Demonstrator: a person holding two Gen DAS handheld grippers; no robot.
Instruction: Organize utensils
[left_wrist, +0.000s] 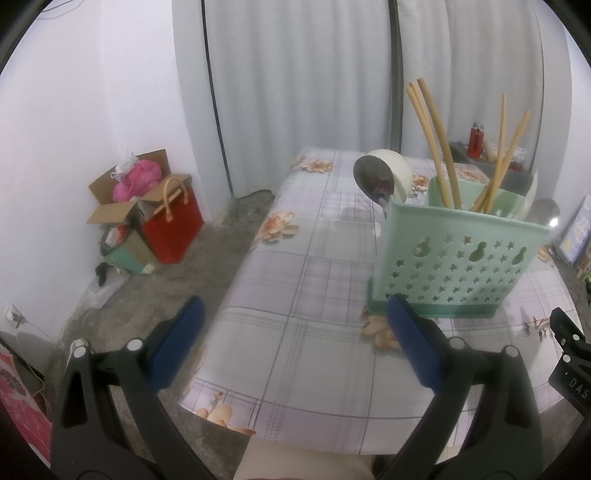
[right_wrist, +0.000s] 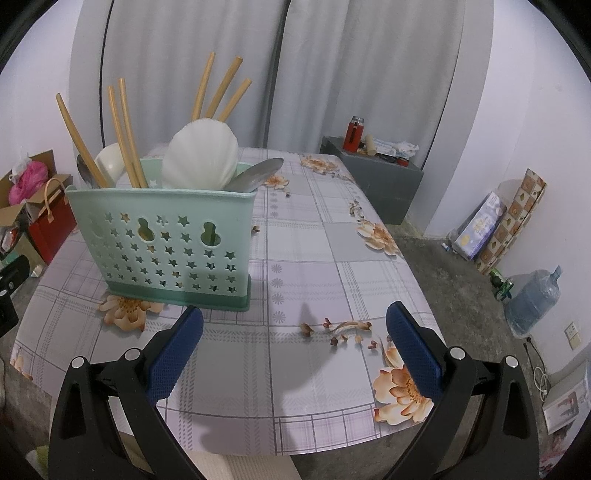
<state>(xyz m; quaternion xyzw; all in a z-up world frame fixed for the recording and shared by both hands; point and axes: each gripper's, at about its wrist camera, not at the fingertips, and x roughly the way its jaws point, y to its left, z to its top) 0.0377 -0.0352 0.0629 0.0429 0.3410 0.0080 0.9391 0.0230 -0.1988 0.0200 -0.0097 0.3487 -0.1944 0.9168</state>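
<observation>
a table covered in a glossy grey-and-lilac checked cloth printed with peach flowers (right_wrist: 332, 258) fills both views, with pale curtains behind it and a rough grey floor around it. no loose utensil shows on the cloth.

standing upright on the table is a mint-green plastic utensil caddy with star-shaped cut-outs and a darker green base (right_wrist: 166, 236). it sits ahead and to the left in the right wrist view, ahead and to the right in the left wrist view. every utensil in sight is already inside it: long tan wooden chopsticks (right_wrist: 125, 133) leaning in loose bunches, a large white shell-shaped ladle head (right_wrist: 201, 155), a smaller cream spoon (right_wrist: 109, 160), and two steel spoons (right_wrist: 255, 175) with bowls pointing up.

the left gripper (left_wrist: 293, 332) hangs low above the near table edge, its blue-padded jaws spread wide and holding nothing. the right gripper (right_wrist: 293, 334) matches it: wide open, empty, just short of the caddy's base.

handling, as a judgement: the caddy looks light and rigid but top-heavy, so it could tip if nudged; grasp it by a side wall near the rim. the chopsticks are stiff and light, best pinched mid-shaft. the steel spoons may be slippery; take them at the neck.
</observation>
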